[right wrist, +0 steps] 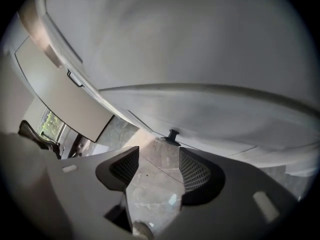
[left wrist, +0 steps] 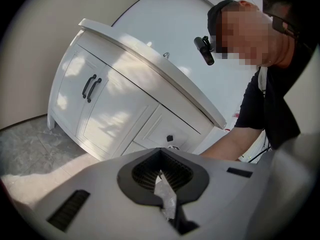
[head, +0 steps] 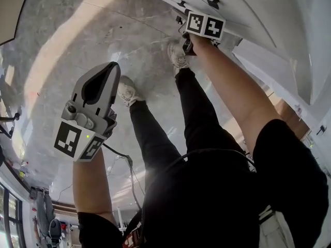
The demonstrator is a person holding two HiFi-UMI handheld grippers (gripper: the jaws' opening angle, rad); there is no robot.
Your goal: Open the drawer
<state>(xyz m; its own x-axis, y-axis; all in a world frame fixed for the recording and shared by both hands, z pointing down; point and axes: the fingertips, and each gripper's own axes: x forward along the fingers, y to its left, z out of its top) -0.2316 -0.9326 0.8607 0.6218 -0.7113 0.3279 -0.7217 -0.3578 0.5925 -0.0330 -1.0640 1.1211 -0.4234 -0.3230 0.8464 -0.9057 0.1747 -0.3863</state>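
Though sunlit, grey floor (head: 98, 25) below drawer (left wrist: 159, 126)

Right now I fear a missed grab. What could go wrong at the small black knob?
The small black knob lies beyond the open right gripper, not between its jaws; closing now would likely catch nothing. The pale shoe stands close to the white cabinet; the white drawer might bump it.

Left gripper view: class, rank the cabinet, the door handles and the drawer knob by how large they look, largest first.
1. cabinet
2. door handles, taken as a pair
3. drawer knob
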